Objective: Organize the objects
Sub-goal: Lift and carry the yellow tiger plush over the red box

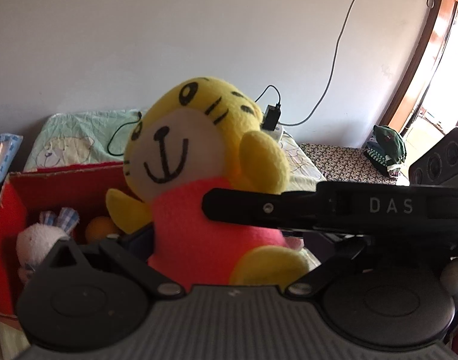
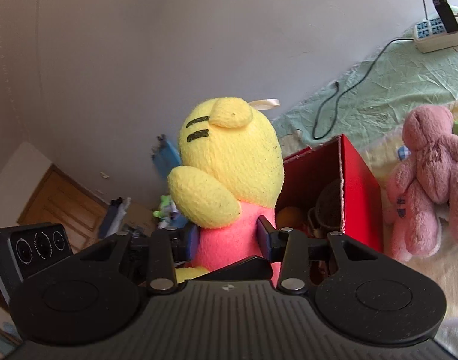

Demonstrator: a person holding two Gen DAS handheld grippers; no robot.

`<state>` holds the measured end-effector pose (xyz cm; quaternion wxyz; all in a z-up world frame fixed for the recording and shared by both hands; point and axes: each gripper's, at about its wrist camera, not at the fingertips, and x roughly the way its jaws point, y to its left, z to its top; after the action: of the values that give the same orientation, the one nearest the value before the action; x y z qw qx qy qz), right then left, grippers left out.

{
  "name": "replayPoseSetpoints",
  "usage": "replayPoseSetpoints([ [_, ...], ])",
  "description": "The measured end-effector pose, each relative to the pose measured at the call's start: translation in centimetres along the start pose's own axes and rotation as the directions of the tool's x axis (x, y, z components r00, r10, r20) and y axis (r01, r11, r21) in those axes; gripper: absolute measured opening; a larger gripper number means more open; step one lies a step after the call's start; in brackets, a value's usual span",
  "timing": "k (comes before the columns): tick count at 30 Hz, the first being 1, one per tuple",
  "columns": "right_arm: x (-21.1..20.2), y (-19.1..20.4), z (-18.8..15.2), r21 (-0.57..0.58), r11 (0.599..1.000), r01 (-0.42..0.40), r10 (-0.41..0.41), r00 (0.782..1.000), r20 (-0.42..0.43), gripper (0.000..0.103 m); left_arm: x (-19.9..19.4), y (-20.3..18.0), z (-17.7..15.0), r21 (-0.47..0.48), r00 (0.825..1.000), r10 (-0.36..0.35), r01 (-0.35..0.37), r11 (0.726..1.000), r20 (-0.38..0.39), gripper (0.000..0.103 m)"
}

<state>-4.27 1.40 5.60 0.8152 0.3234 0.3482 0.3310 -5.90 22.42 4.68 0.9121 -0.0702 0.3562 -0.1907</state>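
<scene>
Yellow tiger plush (image 2: 229, 162) in pink shirt, upright, above the red box (image 2: 358, 180).

Both wrist cams are sitting super close to the plush tiger (image 1: 199, 162) (image 2: 226, 162), facing it from opposite sides, both catching the red box (image 1: 16, 207) (image 2: 358, 180).

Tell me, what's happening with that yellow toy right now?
Right gripper shut on yellow plush tiger. Left gripper around it too. Red box beside, nothing blocking.
</scene>
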Motion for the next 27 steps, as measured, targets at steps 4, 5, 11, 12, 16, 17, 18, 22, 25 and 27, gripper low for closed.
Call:
replayPoseSetpoints([
  [4,1.5,-0.2,-0.6,-0.008,0.994,0.107,-0.107,0.994,0.016,0.042,2.0,2.1,-0.5,-0.021,0.998,-0.045,0.044,0.999,-0.045,0.099],
  [5,2.0,-0.4,-0.6,-0.002,0.992,0.13,-0.13,0.991,0.015,0.042,2.5,2.4,-0.6,-0.027,0.997,-0.056,0.055,0.998,-0.056,0.099],
  [11,3.6,-1.6,-1.2,0.036,0.969,0.243,-0.243,0.97,0.011,0.041,5.1,4.0,-1.2,-0.054,0.987,-0.114,0.108,0.993,-0.112,0.099],
  [12,3.7,-1.5,-1.4,0.034,0.964,0.265,-0.266,0.964,0.009,0.041,5.5,4.2,-1.4,-0.061,0.985,-0.125,0.119,0.991,-0.122,0.099],
  [16,4.4,-1.8,-1.8,0.028,0.942,0.335,-0.335,0.942,0.002,0.04,6.6,5.2,-2.0,-0.07,0.979,-0.139,0.13,0.989,-0.15,0.099],
  [17,4.4,-1.5,-2.0,0.018,0.939,0.343,-0.343,0.939,0.013,0.041,6.8,5.2,-2.2,-0.066,0.979,-0.134,0.125,0.99,-0.156,0.099],
  [18,4.7,-1.4,-2.1,0.005,0.935,0.353,-0.353,0.935,0.018,0.041,7.0,5.3,-2.3,-0.065,0.978,-0.133,0.124,0.99,-0.159,0.099],
  [22,5.1,-0.8,-2.3,-0.021,0.922,0.386,-0.385,0.922,0.043,0.043,7.2,6.2,-2.5,-0.091,0.972,-0.161,0.147,0.985,-0.172,0.1],
  [25,5.1,-0.9,-2.4,-0.025,0.922,0.386,-0.385,0.921,0.056,0.048,7.0,6.4,-2.6,-0.086,0.971,-0.163,0.149,0.985,-0.176,0.1],
  [27,4.8,-0.9,-2.7,-0.02,0.922,0.387,-0.385,0.921,0.068,0.048,6.7,6.2,-2.6,-0.077,0.972,-0.162,0.151,0.986,-0.172,0.1],
])
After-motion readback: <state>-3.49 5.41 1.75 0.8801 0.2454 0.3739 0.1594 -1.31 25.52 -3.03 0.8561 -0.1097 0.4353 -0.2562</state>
